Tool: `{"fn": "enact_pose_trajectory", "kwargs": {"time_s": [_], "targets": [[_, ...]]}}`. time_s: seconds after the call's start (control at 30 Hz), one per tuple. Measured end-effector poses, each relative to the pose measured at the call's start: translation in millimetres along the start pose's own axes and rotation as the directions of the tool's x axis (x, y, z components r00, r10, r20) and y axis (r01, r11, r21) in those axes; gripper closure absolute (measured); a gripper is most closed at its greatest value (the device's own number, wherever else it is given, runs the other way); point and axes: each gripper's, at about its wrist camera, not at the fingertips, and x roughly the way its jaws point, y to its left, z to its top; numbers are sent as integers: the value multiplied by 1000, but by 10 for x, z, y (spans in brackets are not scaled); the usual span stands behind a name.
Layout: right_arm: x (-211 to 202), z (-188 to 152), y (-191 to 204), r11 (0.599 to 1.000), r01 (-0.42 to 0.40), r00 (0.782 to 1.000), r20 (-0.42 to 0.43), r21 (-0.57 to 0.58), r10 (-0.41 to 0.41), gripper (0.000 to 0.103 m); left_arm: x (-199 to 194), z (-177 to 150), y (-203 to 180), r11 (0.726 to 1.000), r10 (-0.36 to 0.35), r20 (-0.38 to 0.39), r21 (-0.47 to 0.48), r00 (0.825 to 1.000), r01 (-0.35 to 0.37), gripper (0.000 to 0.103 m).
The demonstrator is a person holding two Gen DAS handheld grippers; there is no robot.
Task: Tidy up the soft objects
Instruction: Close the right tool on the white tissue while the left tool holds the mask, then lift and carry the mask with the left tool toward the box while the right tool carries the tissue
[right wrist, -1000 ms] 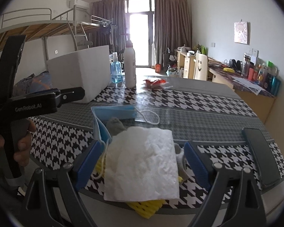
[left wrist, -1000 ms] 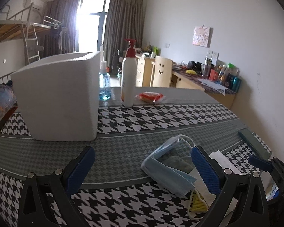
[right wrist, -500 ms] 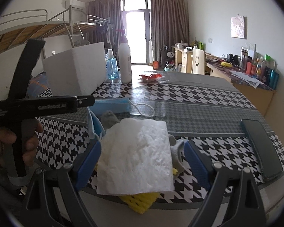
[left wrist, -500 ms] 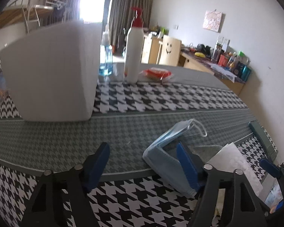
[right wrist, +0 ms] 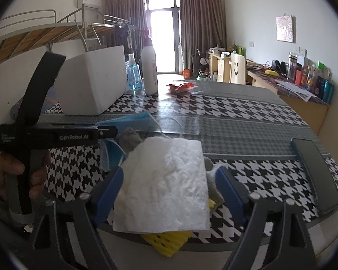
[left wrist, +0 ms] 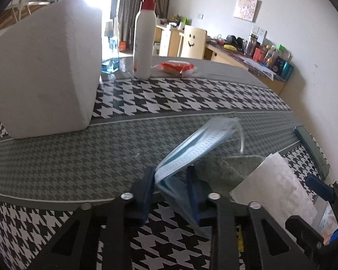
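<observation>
Left gripper [left wrist: 170, 186] pinching blue mask [left wrist: 191, 148] — right gripper [right wrist: 169, 184] wide around tissue [right wrist: 166, 184].

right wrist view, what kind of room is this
Probably a student dorm room: a metal loft bunk bed with a ladder stands at the left, desks crowded with bottles and papers line the right wall, and a curtained balcony door closes the far end.

Ahead of me: pump bottle [left wrist: 144, 38] upright beside blue sanitizer bottle [left wrist: 111, 51] | red packet [left wrist: 176, 66] near them | phone [right wrist: 315, 175] at table [left wrist: 78, 157] edge, right.
</observation>
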Motion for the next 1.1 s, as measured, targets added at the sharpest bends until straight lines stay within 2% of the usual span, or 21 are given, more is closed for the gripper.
{"fn": "enact_pose_trajectory", "kwargs": {"time_s": [0.03,0.17,0.23,0.3,0.4,0.43,0.5,0.6,1.1], "targets": [[1,-1,-2,1000,-3,1000,-3,0,3,20,15,-3,0,1000,-3,-10,1,1000,3,84],[32,-8,-6,1000,-1,1000,-20,1,1,27,2,-12,-11,1000,-9,-4,6,1000,9,88],[62,-16,-13,1000,-6,999,-38,5,6,37,0,-9,-13,1000,-9,2,3,1000,9,89],[85,-24,-15,1000,-6,999,-51,6,7,52,-13,-3,1,1000,-11,8,-3,1000,11,89],[80,-32,-15,1000,-1,998,-62,3,1,68,-45,-6,30,1000,-12,16,-14,1000,12,89],[65,-31,-14,1000,1,998,-60,2,-1,71,-57,-3,36,1000,-13,19,-16,1000,13,89],[36,-31,0,1000,2,998,-56,1,-2,83,-87,-1,44,1000,-14,29,-17,999,14,89],[8,-21,18,1000,9,998,-57,-8,-10,93,-136,-2,56,1000,-16,43,-19,999,17,90],[-220,187,-36,999,20,999,40,46,-22,96,-465,8,247,998,4,121,-60,993,3,90]]}}
